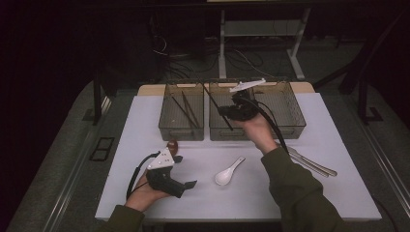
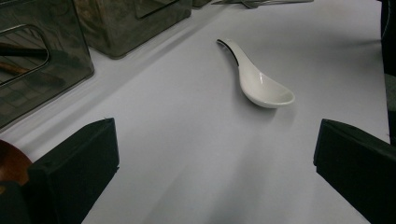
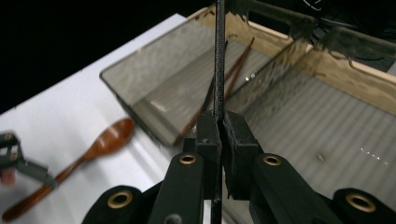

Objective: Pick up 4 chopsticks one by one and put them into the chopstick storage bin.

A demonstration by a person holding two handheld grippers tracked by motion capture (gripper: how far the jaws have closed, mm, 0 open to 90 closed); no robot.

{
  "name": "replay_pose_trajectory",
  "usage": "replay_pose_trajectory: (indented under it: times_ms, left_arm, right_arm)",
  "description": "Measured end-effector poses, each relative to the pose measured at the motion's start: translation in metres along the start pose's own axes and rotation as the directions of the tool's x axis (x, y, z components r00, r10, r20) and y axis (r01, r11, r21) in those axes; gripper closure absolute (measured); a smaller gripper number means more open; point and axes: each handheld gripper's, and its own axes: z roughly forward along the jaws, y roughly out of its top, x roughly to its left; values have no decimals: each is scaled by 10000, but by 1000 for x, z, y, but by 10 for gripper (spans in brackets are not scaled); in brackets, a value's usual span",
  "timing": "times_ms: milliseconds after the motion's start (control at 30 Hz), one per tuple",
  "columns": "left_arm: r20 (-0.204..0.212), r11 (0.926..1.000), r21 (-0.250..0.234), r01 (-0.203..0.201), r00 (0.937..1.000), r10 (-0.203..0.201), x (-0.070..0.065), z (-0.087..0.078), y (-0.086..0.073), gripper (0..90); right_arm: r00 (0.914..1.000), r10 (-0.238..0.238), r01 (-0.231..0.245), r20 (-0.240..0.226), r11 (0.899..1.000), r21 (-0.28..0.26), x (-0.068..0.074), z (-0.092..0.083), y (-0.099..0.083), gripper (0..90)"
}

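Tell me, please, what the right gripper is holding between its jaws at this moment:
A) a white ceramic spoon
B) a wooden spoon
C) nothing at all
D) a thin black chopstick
D: in the right gripper view the right gripper is shut on a thin black chopstick that runs up over the bins, while the white ceramic spoon and the wooden spoon lie on the table.

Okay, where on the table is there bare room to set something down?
The widest free patch is the near right corner of the table, in front of the knives. Another lies along the left edge, beside the left bin. The middle is crowded: white spoon, wooden spoon and the left gripper. The right gripper holds a black chopstick over the bins.
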Motion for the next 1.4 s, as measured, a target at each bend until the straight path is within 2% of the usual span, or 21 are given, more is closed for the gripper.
replay_pose_trajectory:
  times_ms: [467, 633, 1033, 1200, 1300, 1400]
  left_arm:
    - [48, 10000, -22, -94, 9999, 94, 1, -1, 1, 0]
    - [82, 9999, -101, -33, 10000, 33, 0, -2, 1, 0]
    - [114, 9999, -83, -122, 9999, 123, 0, -2, 1, 0]
    - [158, 9999, -75, -80, 9998, 81, 0, -2, 1, 0]
    - [187, 10000, -44, -74, 9998, 74, -1, -1, 1, 0]
    - [179, 9999, -71, -75, 9998, 76, -1, -1, 1, 0]
  right_arm:
    - [9999, -66, 66, 158, 10000, 16, 20, 58, 34, 848]
    - [9997, -63, 61, 226, 9999, 103, 28, 77, 40, 849]
    - [9974, 574, -610, 437, 9943, 880, 23, 115, 28, 848]
    - [9959, 658, -740, 624, 9872, 1410, 24, 126, 21, 846]
    - [9956, 688, -795, 633, 9793, 1861, 25, 132, 19, 841]
    - [9935, 727, -894, 871, 9744, 2062, 27, 132, 20, 829]
